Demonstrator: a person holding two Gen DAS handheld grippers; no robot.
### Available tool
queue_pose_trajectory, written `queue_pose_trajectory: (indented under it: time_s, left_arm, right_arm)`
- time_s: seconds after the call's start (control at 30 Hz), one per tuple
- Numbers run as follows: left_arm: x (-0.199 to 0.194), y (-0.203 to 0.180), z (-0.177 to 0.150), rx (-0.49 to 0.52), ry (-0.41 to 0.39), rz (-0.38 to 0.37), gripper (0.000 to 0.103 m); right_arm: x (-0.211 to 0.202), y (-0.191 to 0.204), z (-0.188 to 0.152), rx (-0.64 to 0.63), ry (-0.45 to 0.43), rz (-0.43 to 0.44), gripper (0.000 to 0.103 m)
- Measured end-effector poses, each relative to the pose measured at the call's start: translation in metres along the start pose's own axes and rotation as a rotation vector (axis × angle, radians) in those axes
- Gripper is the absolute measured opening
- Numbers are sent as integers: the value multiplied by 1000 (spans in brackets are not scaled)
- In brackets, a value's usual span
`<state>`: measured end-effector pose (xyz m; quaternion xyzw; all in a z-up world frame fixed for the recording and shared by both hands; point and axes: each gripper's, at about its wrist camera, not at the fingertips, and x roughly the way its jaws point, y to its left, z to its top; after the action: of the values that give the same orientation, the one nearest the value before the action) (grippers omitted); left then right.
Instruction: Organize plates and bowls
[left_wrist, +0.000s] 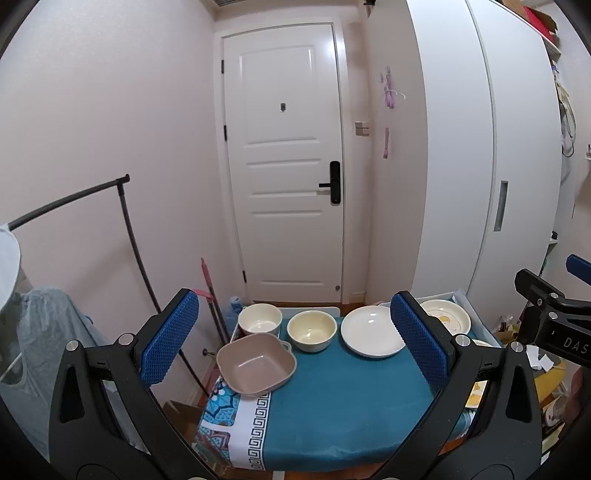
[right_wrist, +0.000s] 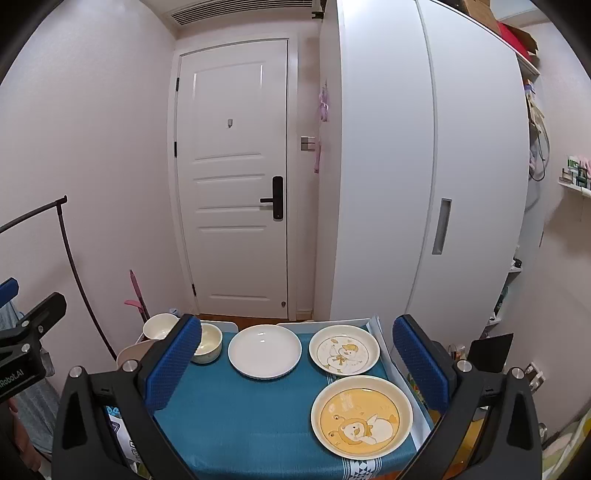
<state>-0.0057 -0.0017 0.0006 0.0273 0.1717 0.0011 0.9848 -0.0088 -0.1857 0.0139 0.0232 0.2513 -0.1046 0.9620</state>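
While both hand-held grippers gape, plain white plate (right_wrist: 264, 350) sits untouched

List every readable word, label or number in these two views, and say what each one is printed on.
"DAS": white letters, cut off by the frame edge, on the black body of the right hand-held gripper seen from the left wrist view.
"Robot.AI": white letters, start cut off, on the black body of the left hand-held gripper seen from the right wrist view.
Boxes on the wall shelf: print too small to read.
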Motion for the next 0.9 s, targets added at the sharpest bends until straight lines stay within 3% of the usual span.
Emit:
queue_pose_trajectory:
  time_s: [0.9]
  left_arm:
    - [4,-2,6,4,3,-1,103]
  right_arm:
    - [9,-4,4,-3,26,-2,103]
